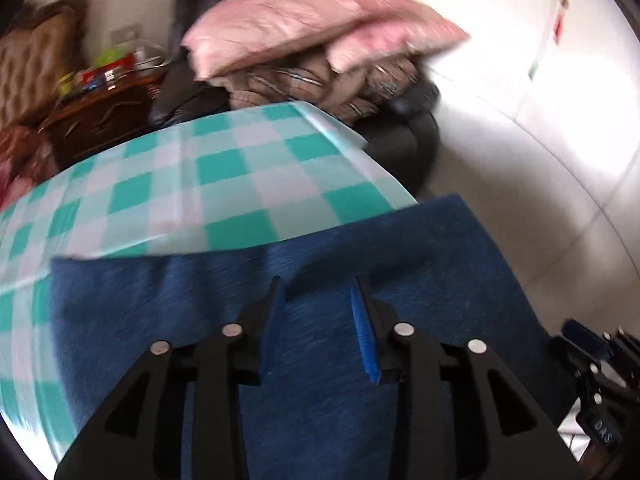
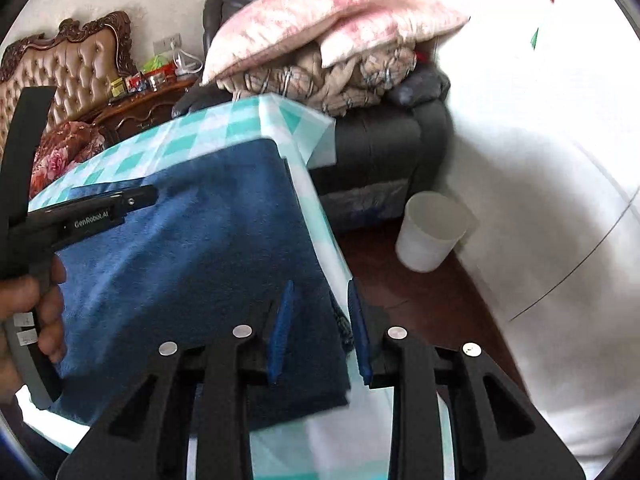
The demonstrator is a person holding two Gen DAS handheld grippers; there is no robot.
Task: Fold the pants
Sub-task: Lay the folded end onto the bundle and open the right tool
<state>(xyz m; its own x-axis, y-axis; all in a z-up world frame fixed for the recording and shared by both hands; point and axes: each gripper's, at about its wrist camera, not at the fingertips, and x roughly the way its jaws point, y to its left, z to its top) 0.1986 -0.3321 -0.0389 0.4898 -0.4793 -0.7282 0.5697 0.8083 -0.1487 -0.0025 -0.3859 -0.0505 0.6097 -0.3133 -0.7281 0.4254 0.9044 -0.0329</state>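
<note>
The blue pants (image 1: pixel 360 264) lie folded flat on a table with a teal-and-white checked cloth (image 1: pixel 224 176). My left gripper (image 1: pixel 318 284) hovers just above the pants, its jaws apart and empty. In the right wrist view the pants (image 2: pixel 208 240) reach the table's right edge (image 2: pixel 320 216). My right gripper (image 2: pixel 320 288) is open and empty, over the pants' right edge. The left gripper's body (image 2: pixel 80 220) and the hand holding it show at the left of that view. The right gripper's body (image 1: pixel 600 360) shows at the lower right of the left wrist view.
A dark armchair (image 2: pixel 392 148) stands behind the table, piled with pink pillows (image 2: pixel 320 20) and a checked blanket (image 2: pixel 332 76). A white bin (image 2: pixel 430 232) sits on the dark floor right of the table. A wooden nightstand (image 2: pixel 144 108) with small items and a tufted headboard (image 2: pixel 76 68) stand at the left.
</note>
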